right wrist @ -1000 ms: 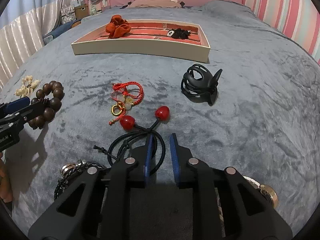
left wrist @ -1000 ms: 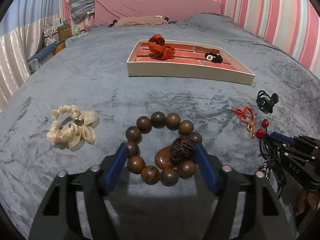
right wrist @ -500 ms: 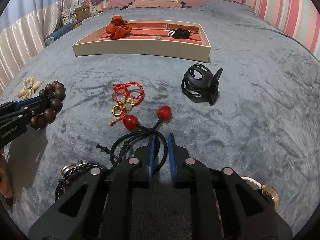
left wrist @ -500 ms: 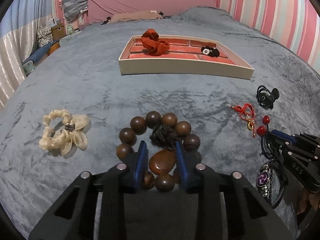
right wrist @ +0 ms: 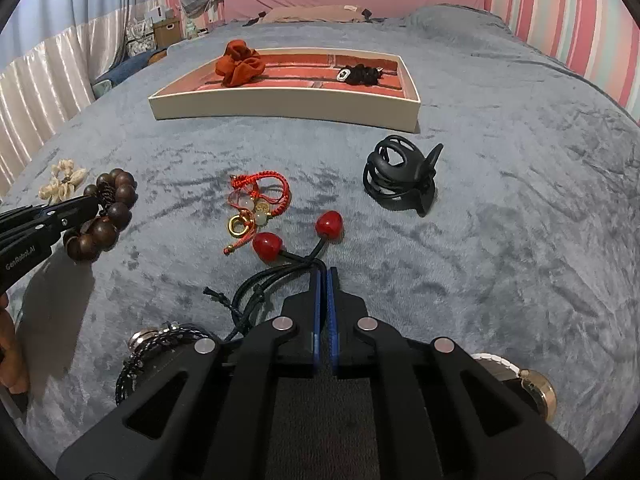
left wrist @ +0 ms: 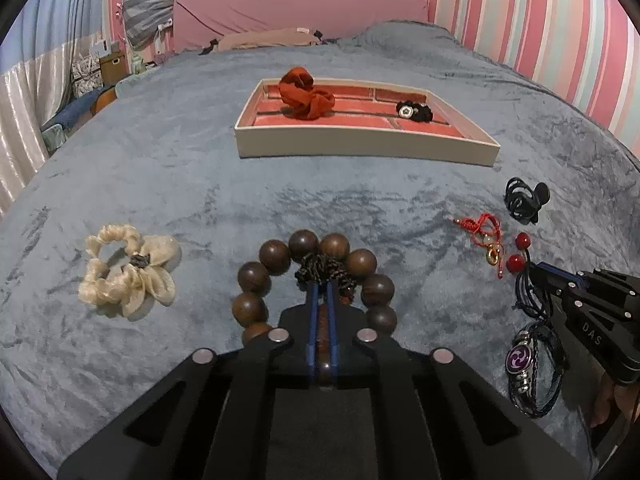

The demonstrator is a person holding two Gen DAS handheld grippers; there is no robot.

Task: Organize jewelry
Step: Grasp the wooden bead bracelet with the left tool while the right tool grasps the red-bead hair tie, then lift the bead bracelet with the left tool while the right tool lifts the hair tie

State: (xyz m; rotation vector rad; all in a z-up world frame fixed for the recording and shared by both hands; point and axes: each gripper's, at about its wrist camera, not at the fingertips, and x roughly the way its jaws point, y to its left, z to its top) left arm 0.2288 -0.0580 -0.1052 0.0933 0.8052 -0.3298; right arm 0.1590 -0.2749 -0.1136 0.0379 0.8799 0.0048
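Left gripper (left wrist: 321, 286) low over the grey-blue bed (left wrist: 200, 184), fingers (left wrist: 312, 320) pinched together on the reddish-brown pendant of the wooden bead bracelet (left wrist: 276, 256); a sliver of the pendant shows between the blue pads. Bracelet lies in a ring on the bed, its dark knotted tassel (left wrist: 320, 268) just past the fingertips.

Right gripper (right wrist: 321, 272) also down at the blanket, fingers (right wrist: 316, 312) closed to a thin slit on the black cord of the hair tie with two red beads (right wrist: 329, 225); the cord runs in at the tips, loops spilling to the left.

Around them, on the bed:
- red string bracelet with gold ring (right wrist: 256, 204), just beside the red beads
- black claw clip (right wrist: 400, 178), further right, apart from the rest
- cream scrunchie (left wrist: 128, 272), left of the bead bracelet, not touching
- dark braided bracelet with purple charm (left wrist: 528, 364), near the right gripper's body
- a watch with gold-toned case (right wrist: 536, 388), partly hidden behind the right gripper

Cream tray with red lining (left wrist: 360, 146) sits further up the bed. Inside: a rust-orange scrunchie (left wrist: 304, 98) toward the left, a black hair piece with a small white ornament (left wrist: 414, 111) toward the right. Which compartments, cannot tell
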